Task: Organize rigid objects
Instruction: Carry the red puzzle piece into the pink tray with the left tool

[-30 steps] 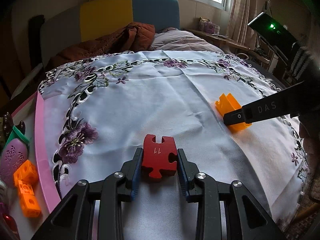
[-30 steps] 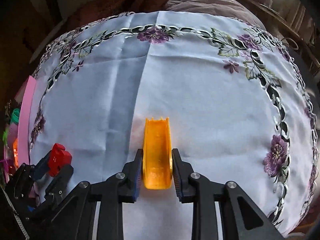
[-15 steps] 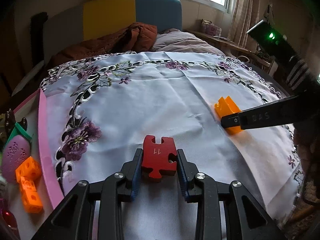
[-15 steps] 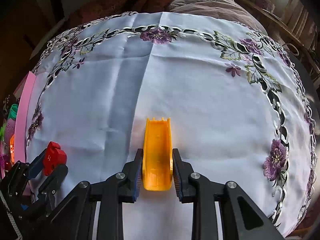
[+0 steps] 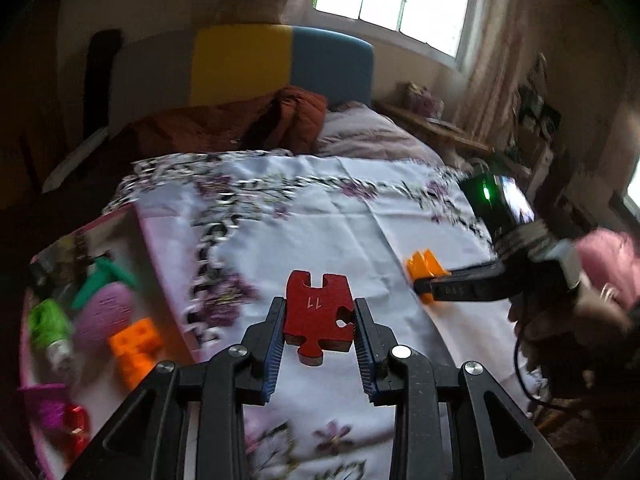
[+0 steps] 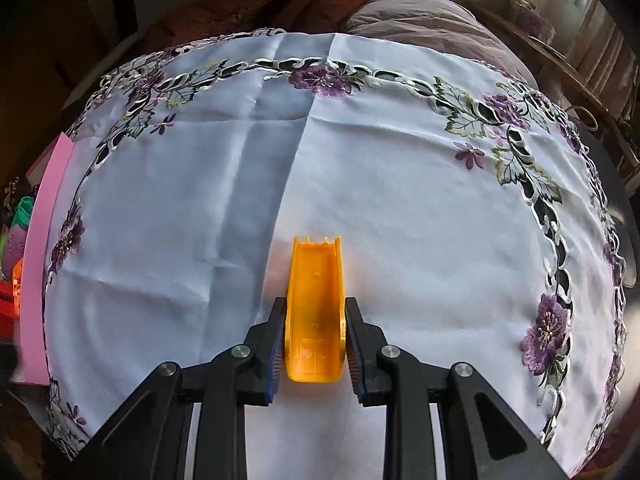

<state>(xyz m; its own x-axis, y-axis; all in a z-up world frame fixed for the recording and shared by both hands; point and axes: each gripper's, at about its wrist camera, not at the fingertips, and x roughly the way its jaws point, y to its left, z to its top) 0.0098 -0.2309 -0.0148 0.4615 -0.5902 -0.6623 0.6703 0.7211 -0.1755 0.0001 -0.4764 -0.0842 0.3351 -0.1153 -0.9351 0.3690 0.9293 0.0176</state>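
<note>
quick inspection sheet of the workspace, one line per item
surface: white embroidered tablecloth, creased.
job's things: red puzzle piece marked 11; orange slide piece.
clutter: pink tray at left holds orange cubes, green and purple toys, blurred.
grippers: left hand-held gripper shut on puzzle piece; right hand-held gripper shut on slide piece.
cables: dark cable by the person's hand.
surroundings: bed with yellow-blue headboard, window.

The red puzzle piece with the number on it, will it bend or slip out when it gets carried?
The thick red wooden-looking puzzle piece probably stays stiff; its edges look solid. The left tongs pinch its two flat sides with ribbed blue pads, so slipping seems unlikely. It looks light for its size and flat, so it shouldn't roll.
</note>
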